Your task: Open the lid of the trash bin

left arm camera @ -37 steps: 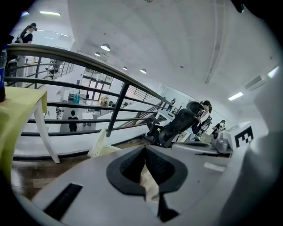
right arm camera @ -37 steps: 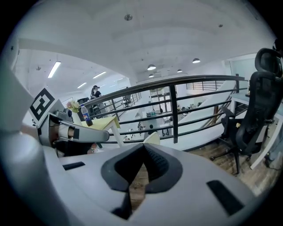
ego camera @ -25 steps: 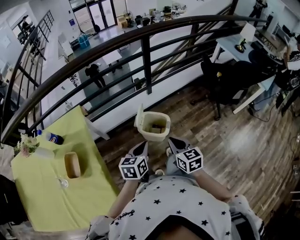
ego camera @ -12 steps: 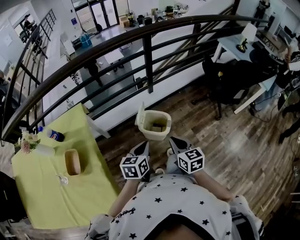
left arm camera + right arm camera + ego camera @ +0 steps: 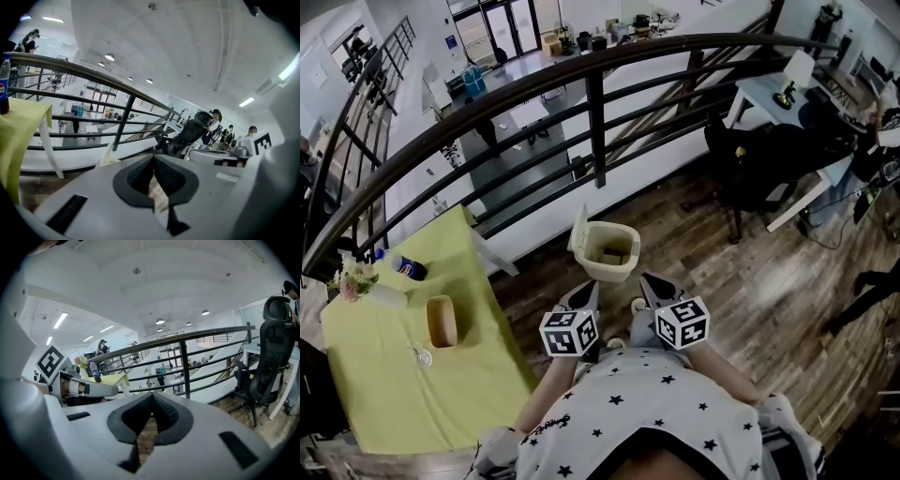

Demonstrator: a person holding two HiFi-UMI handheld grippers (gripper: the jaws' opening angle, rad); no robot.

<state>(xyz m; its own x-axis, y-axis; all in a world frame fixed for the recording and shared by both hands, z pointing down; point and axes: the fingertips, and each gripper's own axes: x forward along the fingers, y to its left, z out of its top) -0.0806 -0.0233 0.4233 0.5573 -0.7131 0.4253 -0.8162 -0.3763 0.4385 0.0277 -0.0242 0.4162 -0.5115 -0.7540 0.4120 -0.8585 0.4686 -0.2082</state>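
Beige plastic bin point(image 5: 609, 253): rounded-rect tub, smooth walls, standing on wood-plank floor point(image 5: 769, 281) just in front of black metal railing point(image 5: 595, 112) w/ curved top bar. Lid point(image 5: 579, 230) flipped up, upright along bin's left edge. Mouth open, brownish stuff inside, can't tell what.

L gripper point(image 5: 586, 292) & R gripper point(image 5: 652, 284) held side by side near bin's near rim, touching nothing. Bin sits just ahead, between the two tips. L jaws clenched: ribbed black pads meet at tip, nothing pinched, beige of bin showing thru V-gap behind pads. R jaws clenched too, pads tip to tip, empty, plank floor showing thru gap. Smooth gray shells on both. B/w square-marker L cube point(image 5: 568, 335) & R cube point(image 5: 682, 322) behind the jaws.

Left of bin, apart: table point(image 5: 384, 403) draped in matte yellow-green cloth point(image 5: 487, 366). On it an oblong wooden tray point(image 5: 442, 322), small clear glass point(image 5: 419, 356), plastic bottle point(image 5: 408, 270) w/ blue label, flowers point(image 5: 352, 278) at far corner. Right of bin, well apart: black mesh-back chair point(image 5: 750, 164) on floor. White shirt point(image 5: 647, 412) w/ black star print at bottom of head view.
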